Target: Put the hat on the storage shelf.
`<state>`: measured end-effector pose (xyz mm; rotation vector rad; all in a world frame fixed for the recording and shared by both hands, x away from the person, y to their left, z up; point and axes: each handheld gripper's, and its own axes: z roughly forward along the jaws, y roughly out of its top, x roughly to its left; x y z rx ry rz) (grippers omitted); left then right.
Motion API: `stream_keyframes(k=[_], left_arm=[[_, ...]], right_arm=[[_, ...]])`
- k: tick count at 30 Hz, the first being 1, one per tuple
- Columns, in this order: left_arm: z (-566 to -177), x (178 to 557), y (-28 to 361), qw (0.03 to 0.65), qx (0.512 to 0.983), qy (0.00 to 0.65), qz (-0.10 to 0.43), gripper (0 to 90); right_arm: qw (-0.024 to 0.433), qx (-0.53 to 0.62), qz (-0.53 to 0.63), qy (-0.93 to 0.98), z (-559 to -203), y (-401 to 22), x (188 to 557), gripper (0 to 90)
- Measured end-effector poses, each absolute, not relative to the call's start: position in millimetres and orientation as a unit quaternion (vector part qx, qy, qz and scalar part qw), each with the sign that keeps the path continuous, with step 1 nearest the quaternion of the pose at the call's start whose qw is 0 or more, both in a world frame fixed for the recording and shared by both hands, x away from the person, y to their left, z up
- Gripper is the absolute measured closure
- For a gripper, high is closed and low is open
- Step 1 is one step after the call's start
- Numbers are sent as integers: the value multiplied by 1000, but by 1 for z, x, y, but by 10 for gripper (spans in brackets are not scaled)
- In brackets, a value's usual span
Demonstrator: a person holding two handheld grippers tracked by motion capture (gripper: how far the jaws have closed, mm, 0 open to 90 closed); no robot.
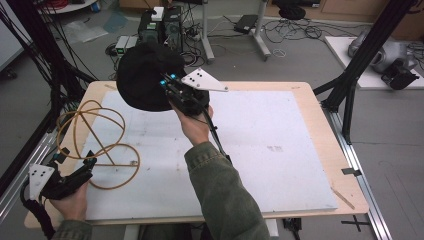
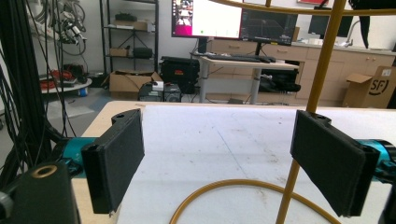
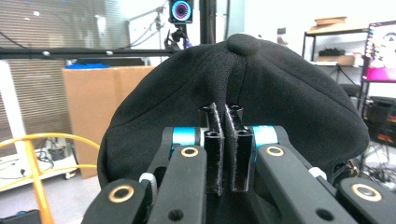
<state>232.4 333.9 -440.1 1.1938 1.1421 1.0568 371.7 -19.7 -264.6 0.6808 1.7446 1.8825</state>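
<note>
So my right jaws [image 3: 225,140] pinch the black cap [image 1: 145,75] aloft, ready for the gold wire stand [image 1: 97,137]; left jaws [image 2: 229,163] gape wide, straddling its upright.

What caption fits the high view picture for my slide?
Right hand-held gripper lifts a black cap above the table, beside a yellow wire stand.

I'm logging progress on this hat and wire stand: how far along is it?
Done: the right gripper is shut on the black cap, lifted off the table. In hand: carrying it. Left: the cap is not yet on the yellow wire stand; the left gripper is open around a stand rod.
</note>
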Motion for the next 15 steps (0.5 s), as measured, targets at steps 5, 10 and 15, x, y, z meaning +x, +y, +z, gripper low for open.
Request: stream_keyframes(k=[5,10,15], left_arm=[[-440,233,336,559,503,485,447,179],[-440,233,335,560,506,484,443,180],[-440,233,335,563,504,484,442,181]], right_arm=[[223,214,694,650,-258,-9,366,876],[200,194,706,651,-251,2,362,876],[178,168,713,657,-243,13,355,876]])
